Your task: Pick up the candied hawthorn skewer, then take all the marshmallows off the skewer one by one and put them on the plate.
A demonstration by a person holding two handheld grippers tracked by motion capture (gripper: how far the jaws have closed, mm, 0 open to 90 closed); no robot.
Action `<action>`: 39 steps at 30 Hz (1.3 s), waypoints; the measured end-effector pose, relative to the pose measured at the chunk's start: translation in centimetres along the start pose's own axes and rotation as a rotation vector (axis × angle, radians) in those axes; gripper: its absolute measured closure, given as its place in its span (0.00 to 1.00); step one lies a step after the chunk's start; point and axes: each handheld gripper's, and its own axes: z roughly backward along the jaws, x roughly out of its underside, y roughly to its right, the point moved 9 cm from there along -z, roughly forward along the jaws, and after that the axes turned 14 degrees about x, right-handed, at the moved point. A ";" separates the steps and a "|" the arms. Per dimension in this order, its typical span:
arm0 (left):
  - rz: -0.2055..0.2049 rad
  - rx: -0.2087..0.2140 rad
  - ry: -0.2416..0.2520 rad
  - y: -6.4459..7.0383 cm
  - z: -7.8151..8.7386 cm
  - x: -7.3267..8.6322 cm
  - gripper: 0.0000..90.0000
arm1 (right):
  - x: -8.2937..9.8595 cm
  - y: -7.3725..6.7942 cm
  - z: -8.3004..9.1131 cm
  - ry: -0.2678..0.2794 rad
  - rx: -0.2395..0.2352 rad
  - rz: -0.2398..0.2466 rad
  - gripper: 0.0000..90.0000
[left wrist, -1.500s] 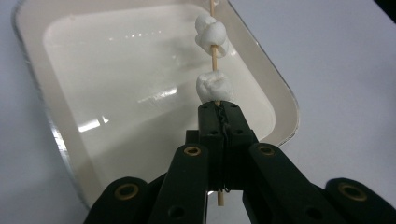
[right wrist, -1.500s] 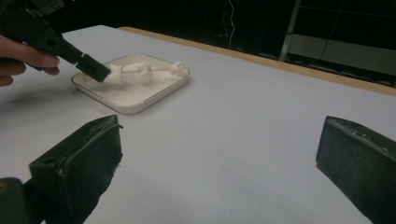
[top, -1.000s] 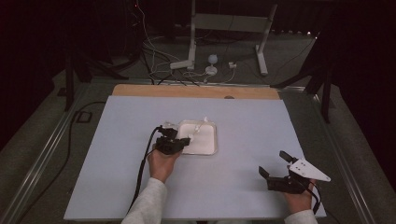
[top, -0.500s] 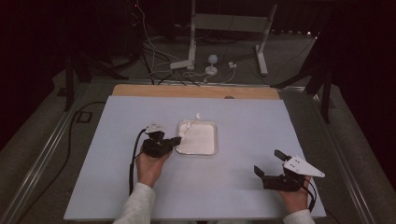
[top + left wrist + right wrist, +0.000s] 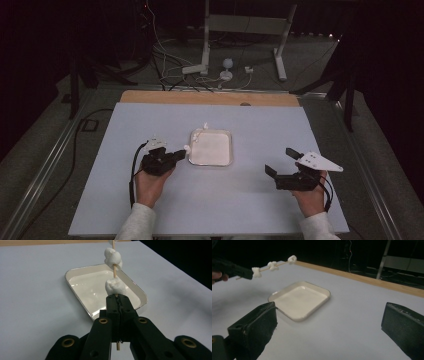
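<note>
Two grippers sat over the counter (image 5: pixel 250 200) in the high view, the tray (image 5: pixel 211 148) between them. In the left gripper view, fingers (image 5: pixel 112 305) pinched a skewer (image 5: pixel 114 269) of marshmallows above the tray. In the right gripper view, its fingers (image 5: pixel 254 330) gaped, empty; it likely needed to approach and pull off a marshmallow.

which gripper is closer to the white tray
Left. The left gripper, shut on a marshmallow skewer, sits just off the white tray on its left edge. The right gripper is open and well apart to the tray's right.
</note>
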 end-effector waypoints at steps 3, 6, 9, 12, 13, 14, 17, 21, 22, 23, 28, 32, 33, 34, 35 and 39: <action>-0.014 0.001 0.011 0.1 0.7 0.1 1.00 | -0.9 -0.4 -0.7 -0.002 -0.015 -0.007 0.00; -0.029 0.003 0.017 0.2 1.0 0.0 1.00 | -2.1 -1.1 -1.8 -0.004 -0.037 0.001 0.00; -0.036 0.010 0.022 0.4 1.2 0.0 1.00 | -2.7 -1.7 -2.4 -0.006 -0.050 0.005 0.00; -0.052 0.020 0.026 0.8 1.4 0.0 1.00 | -3.9 -3.0 -3.6 -0.012 -0.081 0.015 0.00; -0.052 0.020 0.026 0.8 1.4 0.0 1.00 | -3.9 -3.0 -3.6 -0.012 -0.081 0.015 0.00; -0.055 0.025 0.030 0.9 1.5 0.0 1.00 | -4.2 -3.3 -4.0 -0.012 -0.088 0.019 0.00; -0.065 0.037 0.036 1.2 1.5 -0.1 1.00 | -5.0 -5.1 -5.5 -0.026 -0.123 0.036 0.00; -0.089 0.050 0.032 1.7 1.2 -0.1 1.00 | -5.4 -6.4 -6.5 -0.033 -0.154 0.036 0.00; -0.094 0.051 0.029 1.8 1.1 0.0 1.00 | -5.6 -6.8 -6.8 -0.034 -0.163 0.033 0.00; -0.098 0.053 0.026 1.9 1.0 0.0 1.00 | -5.9 -7.5 -7.4 -0.029 -0.179 0.027 0.00; -0.112 0.064 0.026 2.3 0.8 0.0 1.00 | -6.4 -8.8 -8.7 -0.039 -0.212 -0.001 0.00; -0.111 0.070 0.036 2.5 0.7 -0.1 1.00 | -6.5 -9.2 -9.3 -0.046 -0.227 -0.014 0.00; -0.111 0.073 0.038 2.6 0.7 -0.1 1.00 | -6.5 -9.3 -9.5 -0.050 -0.233 -0.020 0.00; -0.115 0.074 0.037 2.6 0.7 -0.1 1.00 | -6.5 -9.5 -9.7 -0.060 -0.240 -0.028 0.00; -0.119 0.075 0.035 2.7 0.6 0.0 1.00 | -6.4 -9.6 -10.0 -0.080 -0.254 -0.046 0.05; -0.127 0.088 0.036 3.0 0.4 0.0 1.00 | -6.4 -10.2 -10.3 -0.113 -0.299 -0.082 0.18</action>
